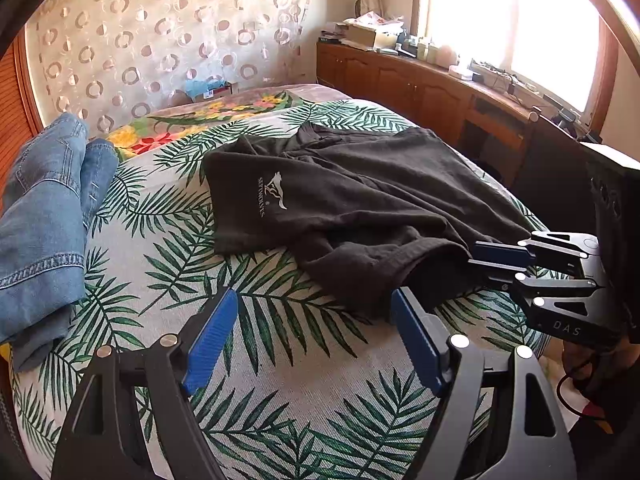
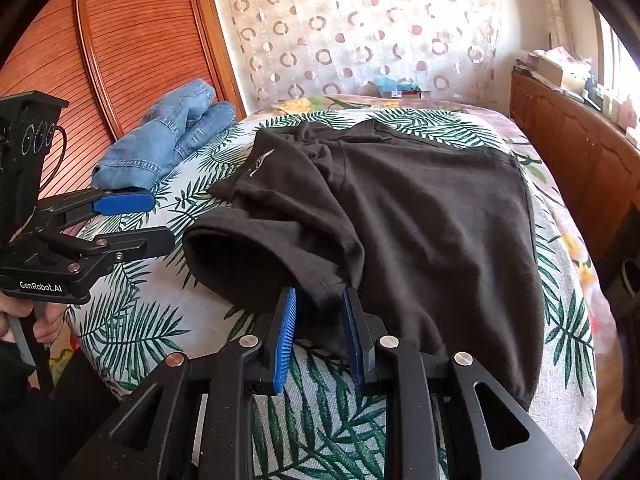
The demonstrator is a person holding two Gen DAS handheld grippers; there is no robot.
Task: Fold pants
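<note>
Left wrist view: the left gripper (image 1: pixel 314 320) has its blue pads (image 1: pixel 212 340) spread wide above the leaf-print bedcover (image 1: pixel 280 380), holding nothing; its right pad tip sits just beside the near edge of the black pants (image 1: pixel 360 192), and whether it touches the cloth cannot be told. The pants lie crumpled across the middle of the bed, a white logo facing up on the left part. The right gripper (image 1: pixel 476 256) comes in from the right, its fingers narrowly parted with a hem of the pants between them.

Right wrist view: the right gripper (image 2: pixel 320 312) straddles a fold of the pants (image 2: pixel 432 216) at a leg opening, pads (image 2: pixel 286 336) a small way apart on either side of the fabric, not fully closed. The left gripper (image 2: pixel 144 220) hovers open over the cover at left. Folded jeans (image 2: pixel 160 144) lie at the far-left edge of the bed.
</note>
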